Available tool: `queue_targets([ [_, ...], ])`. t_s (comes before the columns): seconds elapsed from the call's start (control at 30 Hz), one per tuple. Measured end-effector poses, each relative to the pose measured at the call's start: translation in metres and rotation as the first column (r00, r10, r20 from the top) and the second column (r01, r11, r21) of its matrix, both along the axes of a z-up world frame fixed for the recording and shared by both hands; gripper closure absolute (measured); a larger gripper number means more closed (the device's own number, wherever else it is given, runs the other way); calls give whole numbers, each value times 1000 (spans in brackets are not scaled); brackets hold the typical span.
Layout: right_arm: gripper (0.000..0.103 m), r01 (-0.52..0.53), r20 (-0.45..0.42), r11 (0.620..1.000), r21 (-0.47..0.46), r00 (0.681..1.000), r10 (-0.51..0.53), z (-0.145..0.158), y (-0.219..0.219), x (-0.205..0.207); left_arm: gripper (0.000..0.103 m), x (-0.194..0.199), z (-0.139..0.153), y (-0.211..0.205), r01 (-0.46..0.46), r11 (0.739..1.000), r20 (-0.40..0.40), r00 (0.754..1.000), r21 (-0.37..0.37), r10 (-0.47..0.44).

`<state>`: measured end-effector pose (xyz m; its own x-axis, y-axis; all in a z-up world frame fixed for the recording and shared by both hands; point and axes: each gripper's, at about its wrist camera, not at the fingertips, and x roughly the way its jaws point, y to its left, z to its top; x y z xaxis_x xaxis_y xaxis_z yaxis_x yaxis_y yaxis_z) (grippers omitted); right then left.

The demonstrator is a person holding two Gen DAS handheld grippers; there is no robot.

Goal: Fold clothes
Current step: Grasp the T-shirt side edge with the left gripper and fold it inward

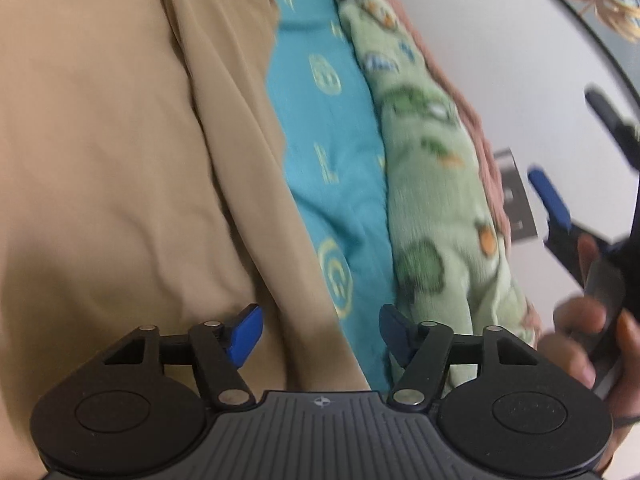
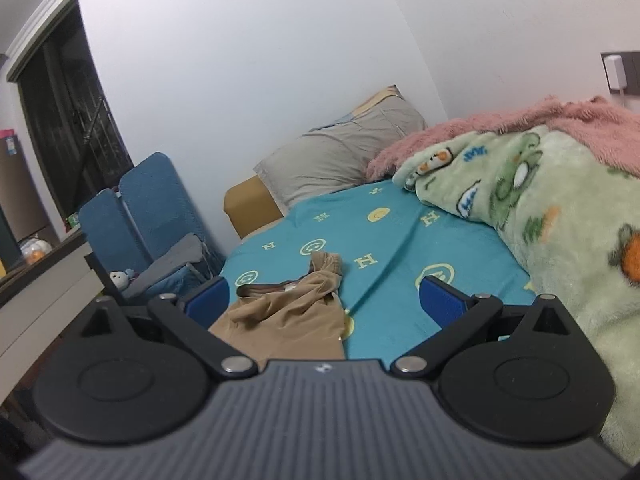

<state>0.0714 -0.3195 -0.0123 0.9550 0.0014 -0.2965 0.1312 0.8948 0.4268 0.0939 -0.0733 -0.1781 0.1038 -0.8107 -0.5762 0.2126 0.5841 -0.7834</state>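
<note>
Both grippers stood with their jaws spread wide and held nothing. Seen from its own wrist camera, the left gripper (image 1: 320, 330) hung close above the tan garment (image 1: 120, 160), which filled the left half of that view and lay on the teal bedsheet (image 1: 320, 120). The right gripper (image 2: 324, 300) hovered low over the near end of the same garment, whose bunched collar end lay farther up the sheet. In the left wrist view the right gripper showed at the right edge, gripped by the person's hand (image 1: 580, 332). A green fleece blanket (image 2: 540, 208) and a pink blanket (image 2: 520, 128) were heaped on the right, with a grey pillow (image 2: 340, 156) at the far end. Judging by its rumpled, unfolded lie, the folding had not yet begun; 1 garment at least remained to be flattened and folded.
</note>
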Motion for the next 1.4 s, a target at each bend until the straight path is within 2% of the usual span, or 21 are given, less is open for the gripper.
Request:
queue_targets([
  [0.13,0,0,-26,1000,17,1000,1,-10,-3,5,46,-7,-16,-10,54,998,-49,997,-35,-55],
  [0.23,0,-5,-43,1000,30,999,7,-14,-3,7,46,-5,-27,-12,45,999,-100,994,-14,-46],
  [0.3,0,-8,-50,1000,29,999,9,-15,-3,8,46,-3,-30,-9,26,999,-135,990,-26,-29],
  [0.53,0,-30,-67,999,17,997,31,-17,3,10,47,-3,-35,-9,64,997,-171,983,-39,-69],
  [0.6,0,-34,-73,999,5,997,34,-17,5,10,58,-4,-33,-6,73,997,-161,984,-28,-77],
  [0.67,0,-38,-84,999,-9,996,37,-18,7,11,89,-4,-29,-3,79,997,-155,985,-21,-81],
  [0.73,0,-42,-97,999,-18,994,40,-19,8,12,97,-4,-21,3,75,997,-131,989,-4,-74],
  [1.03,0,-45,-118,999,-1,992,45,-23,5,12,100,-9,34,55,22,999,-75,997,40,-19],
  [1.2,0,-60,-147,998,-22,988,56,-26,10,18,100,-14,42,84,-8,989,-64,998,149,18],
  [1.3,0,-75,-164,996,-45,984,67,-27,15,21,100,-15,32,89,-15,970,-66,997,244,33],
  [1.33,0,-80,-168,996,-51,983,70,-27,17,22,100,-15,27,90,-21,966,-76,996,257,42],
  [1.4,0,-86,-175,995,-59,982,74,-28,19,22,98,-14,22,93,-40,973,-88,994,229,62],
])
